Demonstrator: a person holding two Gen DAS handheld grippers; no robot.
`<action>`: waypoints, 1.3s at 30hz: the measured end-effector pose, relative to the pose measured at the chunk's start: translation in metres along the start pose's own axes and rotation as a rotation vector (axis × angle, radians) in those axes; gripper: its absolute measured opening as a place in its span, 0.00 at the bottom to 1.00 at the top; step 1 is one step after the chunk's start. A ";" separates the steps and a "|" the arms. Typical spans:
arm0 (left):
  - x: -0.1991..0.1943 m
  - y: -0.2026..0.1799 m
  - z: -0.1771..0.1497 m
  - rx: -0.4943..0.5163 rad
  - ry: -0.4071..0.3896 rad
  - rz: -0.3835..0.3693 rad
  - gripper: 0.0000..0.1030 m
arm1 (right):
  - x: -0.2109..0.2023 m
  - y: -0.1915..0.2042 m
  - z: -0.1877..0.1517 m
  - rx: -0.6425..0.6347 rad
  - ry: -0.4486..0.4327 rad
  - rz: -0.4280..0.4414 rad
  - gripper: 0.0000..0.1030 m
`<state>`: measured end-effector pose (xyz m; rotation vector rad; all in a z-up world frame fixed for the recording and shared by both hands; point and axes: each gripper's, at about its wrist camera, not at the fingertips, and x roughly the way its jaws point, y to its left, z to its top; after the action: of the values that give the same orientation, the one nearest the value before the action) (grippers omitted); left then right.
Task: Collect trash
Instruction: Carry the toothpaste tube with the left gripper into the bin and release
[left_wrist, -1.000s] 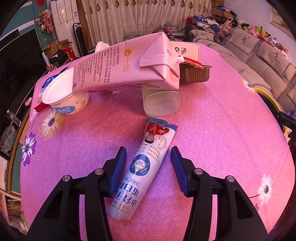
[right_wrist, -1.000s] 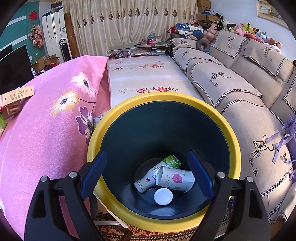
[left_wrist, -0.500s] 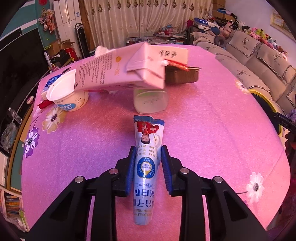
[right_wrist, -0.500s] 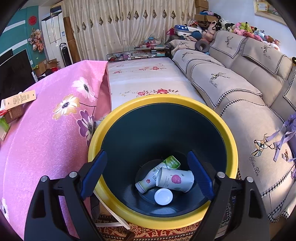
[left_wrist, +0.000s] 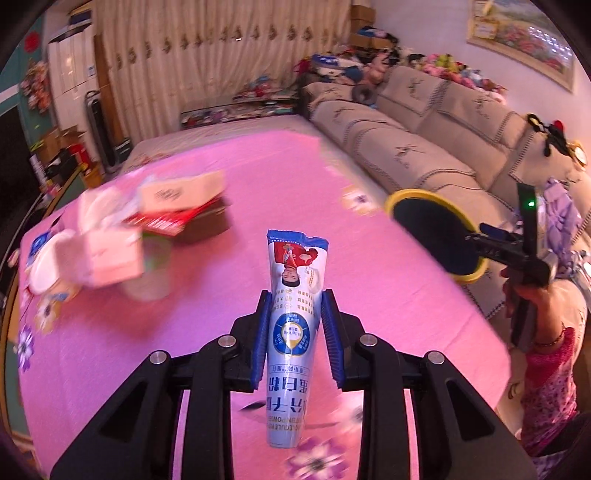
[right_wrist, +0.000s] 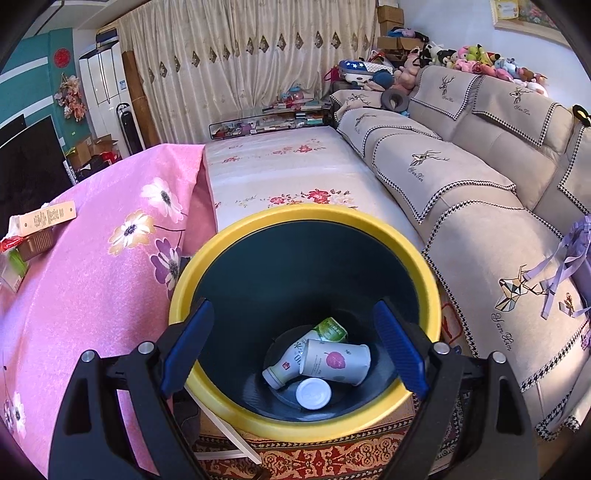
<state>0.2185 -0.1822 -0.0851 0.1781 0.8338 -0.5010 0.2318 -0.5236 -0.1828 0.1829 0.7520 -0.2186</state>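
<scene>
Left wrist view, from left to right: a blurred heap of trash (left_wrist: 122, 236), pink carton, white cup and brown box, lies at the far left of the pink flowered tablecloth (left_wrist: 369, 266); in the middle the left gripper (left_wrist: 297, 336) is clamped on a white-and-blue sachet (left_wrist: 295, 325), its blue pads pressing both sides; the sachet is long and tapered, printed with a blue round badge, a figure in red and a torn blue top edge, and it is lifted clear of the cloth, pointing away; bare cloth spreads around it up to the table's right edge; just past that edge stands the yellow-rimmed bin (left_wrist: 410, 195), with the sofa (left_wrist: 424, 147) close behind. Right wrist view: cloth on the left, then the right gripper (right_wrist: 295, 350) with its tongs spread wide apart and holding nothing, poised over the bin's (right_wrist: 221, 254) open mouth; at the dark bottom lie a bottle (right_wrist: 286, 365), a paper cup (right_wrist: 334, 362) and a white lid (right_wrist: 313, 393).
</scene>
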 end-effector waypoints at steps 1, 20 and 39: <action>0.005 -0.014 0.009 0.023 -0.002 -0.028 0.27 | -0.003 -0.004 0.000 -0.002 -0.002 -0.004 0.81; 0.147 -0.203 0.110 0.198 0.105 -0.226 0.27 | -0.031 -0.077 -0.002 0.031 -0.038 -0.060 0.81; 0.159 -0.192 0.118 0.138 0.029 -0.172 0.58 | -0.024 -0.088 -0.010 0.061 -0.021 -0.052 0.82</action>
<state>0.2921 -0.4458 -0.1166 0.2426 0.8475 -0.7197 0.1853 -0.6029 -0.1808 0.2191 0.7301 -0.2928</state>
